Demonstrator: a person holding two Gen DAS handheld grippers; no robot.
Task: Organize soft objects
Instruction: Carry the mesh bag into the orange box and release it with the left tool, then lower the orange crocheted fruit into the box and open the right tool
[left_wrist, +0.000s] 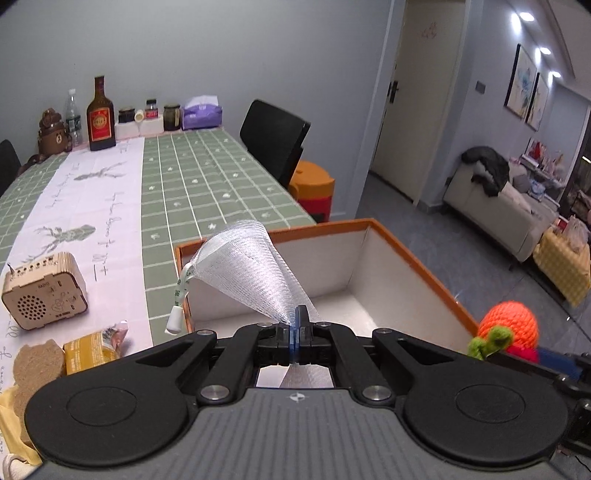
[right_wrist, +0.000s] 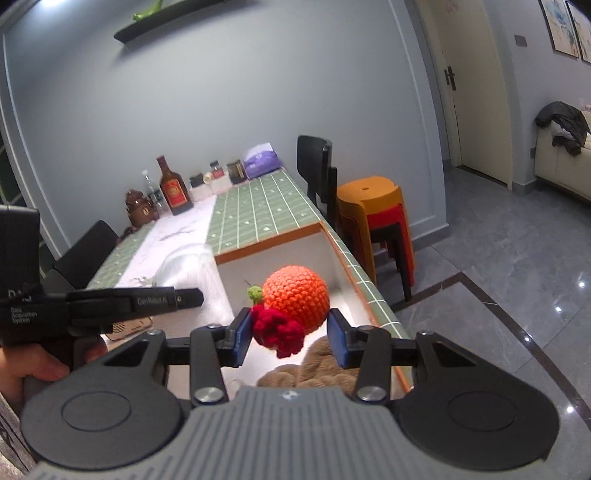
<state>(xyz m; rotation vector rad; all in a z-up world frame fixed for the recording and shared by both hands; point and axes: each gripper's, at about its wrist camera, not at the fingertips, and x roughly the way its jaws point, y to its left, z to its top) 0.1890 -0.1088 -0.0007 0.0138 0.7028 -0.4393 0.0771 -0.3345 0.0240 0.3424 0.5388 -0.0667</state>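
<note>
The left gripper (left_wrist: 297, 325), jaws pressed together on the white mesh bag (left_wrist: 255, 269), hangs over the near-left of the orange-rimmed box (left_wrist: 417, 258). The right gripper (right_wrist: 291, 332) pinches the crocheted orange toy (right_wrist: 295, 295) above the same box — both loads look ready to drop straight down.

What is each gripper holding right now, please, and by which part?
The left gripper pinches a white mesh bag by its narrow end. The right gripper holds a crocheted toy, clamped across its dark red part and orange ball.
</note>
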